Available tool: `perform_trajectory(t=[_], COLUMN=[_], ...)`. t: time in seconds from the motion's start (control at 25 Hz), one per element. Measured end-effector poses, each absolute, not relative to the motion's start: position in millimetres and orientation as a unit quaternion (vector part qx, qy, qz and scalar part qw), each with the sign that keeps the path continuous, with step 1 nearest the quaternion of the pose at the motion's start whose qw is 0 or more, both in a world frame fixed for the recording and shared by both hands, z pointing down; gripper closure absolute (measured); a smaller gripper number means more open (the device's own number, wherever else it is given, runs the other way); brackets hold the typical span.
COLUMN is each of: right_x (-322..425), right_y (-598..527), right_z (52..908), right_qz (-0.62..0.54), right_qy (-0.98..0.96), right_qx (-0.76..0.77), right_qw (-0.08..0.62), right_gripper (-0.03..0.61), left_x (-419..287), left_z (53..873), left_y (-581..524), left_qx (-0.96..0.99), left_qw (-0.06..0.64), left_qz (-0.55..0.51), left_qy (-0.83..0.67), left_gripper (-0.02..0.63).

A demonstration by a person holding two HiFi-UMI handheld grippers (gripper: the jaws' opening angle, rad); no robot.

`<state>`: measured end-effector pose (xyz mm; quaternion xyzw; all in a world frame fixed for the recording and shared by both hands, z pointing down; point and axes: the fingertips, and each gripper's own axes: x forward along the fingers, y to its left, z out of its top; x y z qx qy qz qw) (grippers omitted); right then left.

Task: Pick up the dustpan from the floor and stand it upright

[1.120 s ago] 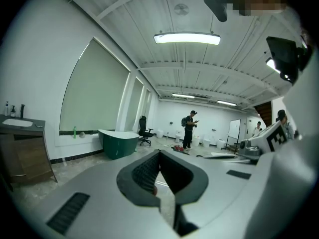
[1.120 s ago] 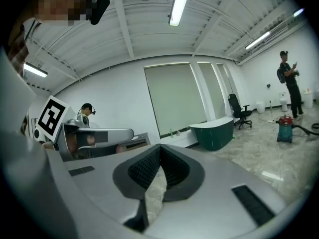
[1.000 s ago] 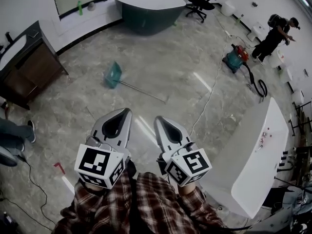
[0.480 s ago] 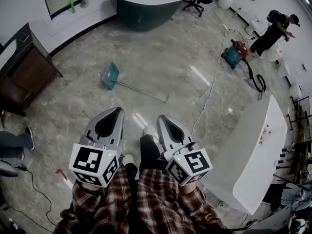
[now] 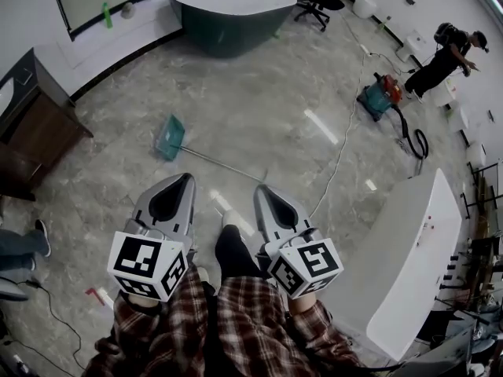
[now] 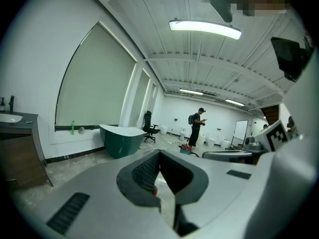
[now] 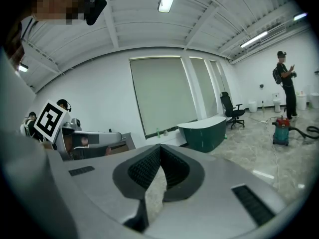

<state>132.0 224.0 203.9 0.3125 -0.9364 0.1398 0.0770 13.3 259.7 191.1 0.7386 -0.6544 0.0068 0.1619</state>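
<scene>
Lying on the floor (image 5: pixel 267 93), the dustpan (image 5: pixel 169 137) sits well ahead of the left gripper (image 5: pixel 185 179) and right gripper (image 5: pixel 262 190) in the head view. Left gripper view: fingers pressed together, empty. Right gripper view: the same.

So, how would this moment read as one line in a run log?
dustpan: lying on floor, ahead, untouched | left gripper: shut, empty | right gripper: shut, empty

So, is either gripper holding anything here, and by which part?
Nothing is held. The left gripper and right gripper both have their jaws together and empty. The dustpan lies on the floor ahead of them.
</scene>
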Motion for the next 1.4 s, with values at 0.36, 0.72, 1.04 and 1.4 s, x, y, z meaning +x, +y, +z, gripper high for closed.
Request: perform_trajectory(t=[0.36, 0.72, 1.04, 1.4], right_x=[130, 112, 65, -8], right_y=[84, -11, -65, -136], right_z=[192, 201, 214, 217], right_qz=[0.129, 0.150, 0.168, 0.179], right_qy=[-0.944, -0.950, -0.944, -0.918], right_qx=[0.293, 0.261, 0.267, 0.346], right_qw=[0.083, 0.088, 0.098, 0.079], right_gripper=[0.568, 0.568, 0.568, 0.568], left_x=[8, -3, -48, -116], left_z=[177, 181, 185, 193], left_y=[115, 23, -36, -117], left_qx=[0.721, 0.704, 0.713, 0.773], left_qw=[0.160, 0.166, 0.170, 0.164], left_qz=[-0.003, 0.001, 0.019, 0.050], left_qy=[-0.674, -0.691, -0.680, -0.611], left_gripper=[0.603, 0.603, 0.603, 0.603])
